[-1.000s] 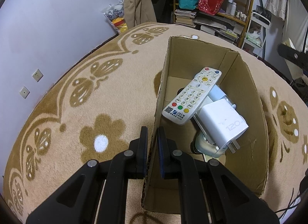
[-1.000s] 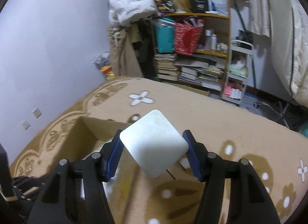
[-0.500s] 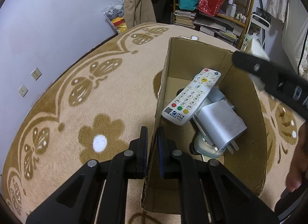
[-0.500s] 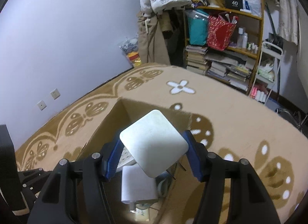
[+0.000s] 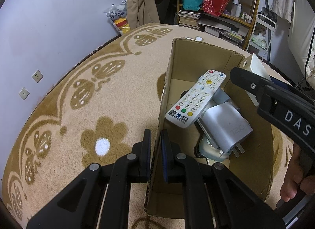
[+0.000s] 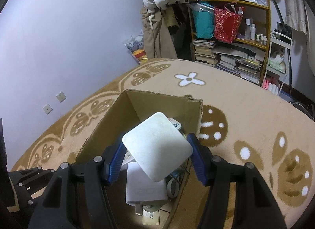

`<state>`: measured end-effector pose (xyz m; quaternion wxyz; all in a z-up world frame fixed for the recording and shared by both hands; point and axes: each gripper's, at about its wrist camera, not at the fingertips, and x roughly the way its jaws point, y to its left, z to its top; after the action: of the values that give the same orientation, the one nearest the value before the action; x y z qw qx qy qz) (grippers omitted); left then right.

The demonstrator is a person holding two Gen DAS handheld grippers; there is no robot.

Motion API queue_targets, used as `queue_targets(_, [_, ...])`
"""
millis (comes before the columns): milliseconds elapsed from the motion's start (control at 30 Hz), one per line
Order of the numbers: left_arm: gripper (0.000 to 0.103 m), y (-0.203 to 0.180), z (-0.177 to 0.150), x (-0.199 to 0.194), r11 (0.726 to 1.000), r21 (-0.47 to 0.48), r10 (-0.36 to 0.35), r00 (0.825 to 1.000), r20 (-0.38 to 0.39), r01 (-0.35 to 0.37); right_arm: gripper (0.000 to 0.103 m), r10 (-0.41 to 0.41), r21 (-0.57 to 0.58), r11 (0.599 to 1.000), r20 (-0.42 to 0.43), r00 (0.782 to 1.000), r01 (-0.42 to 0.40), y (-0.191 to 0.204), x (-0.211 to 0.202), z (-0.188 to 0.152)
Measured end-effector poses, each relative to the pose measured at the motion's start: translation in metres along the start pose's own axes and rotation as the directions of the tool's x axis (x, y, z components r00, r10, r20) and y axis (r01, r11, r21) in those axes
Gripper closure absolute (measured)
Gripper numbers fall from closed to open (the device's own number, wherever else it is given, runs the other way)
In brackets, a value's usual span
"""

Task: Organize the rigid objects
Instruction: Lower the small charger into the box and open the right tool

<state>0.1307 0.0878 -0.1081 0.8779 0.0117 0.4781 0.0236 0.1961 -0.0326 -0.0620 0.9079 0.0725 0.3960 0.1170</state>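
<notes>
**White block poised over the box**

Nearest to us, our left gripper [image 5: 155, 156] is pinched tight on the near left wall of the box [image 5: 198, 55], 1 finger outside and 1 inside. We judge this grip is there to steady the light cardboard on the soft carpet [image 5: 78, 110] while things go in.

Our right gripper [image 6: 155, 157] has its 2 fingers about half spread, clamped on the sides of a white block [image 6: 157, 146], a flat, rounded square. It is held tilted, its broad face toward the camera, just above the box's right wall and partly over the opening. Held by its edges like this, it should fall free once the fingers part.

Inside the box, a charger [image 5: 226, 128] with 2 prongs lies toward the near end, on top of something pale we cannot make out. A remote [image 5: 196, 101] leans across it, buttons up, its far end toward the far wall.

Beyond the carpet stands a crowded shelf [image 6: 230, 40], no part of this step.
</notes>
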Motion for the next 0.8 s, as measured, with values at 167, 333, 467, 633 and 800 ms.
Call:
queue_targets(167, [0.094, -0.003, 0.001, -0.001, 1.000, 0.012, 0.013, 1.000, 0.004, -0.013, 0.037, -0.005, 0.009, 1.000, -0.010, 1.000, 0.005, -0.002, 0.002, -0.002])
queue_targets(333, [0.094, -0.003, 0.001, -0.001, 1.000, 0.013, 0.016, 1.000, 0.005, -0.016, 0.037, -0.011, 0.004, 1.000, 0.010, 1.000, 0.011, -0.002, -0.002, -0.002])
queue_targets(467, [0.094, -0.004, 0.002, -0.001, 1.000, 0.015, 0.017, 1.000, 0.006, -0.017, 0.037, -0.019, 0.012, 1.000, 0.016, 1.000, 0.019, -0.004, -0.006, -0.001])
queue_targets(633, [0.094, -0.007, 0.001, -0.002, 1.000, 0.017, 0.023, 1.000, 0.009, -0.023, 0.015, -0.072, 0.019, 0.997, 0.026, 0.997, 0.072, -0.012, -0.018, -0.001])
queue_targets(800, [0.094, -0.009, 0.000, -0.006, 0.999, 0.014, 0.031, 0.999, 0.022, -0.031, 0.010, -0.106, 0.058, 0.993, 0.033, 0.994, 0.104, -0.033, -0.035, -0.002])
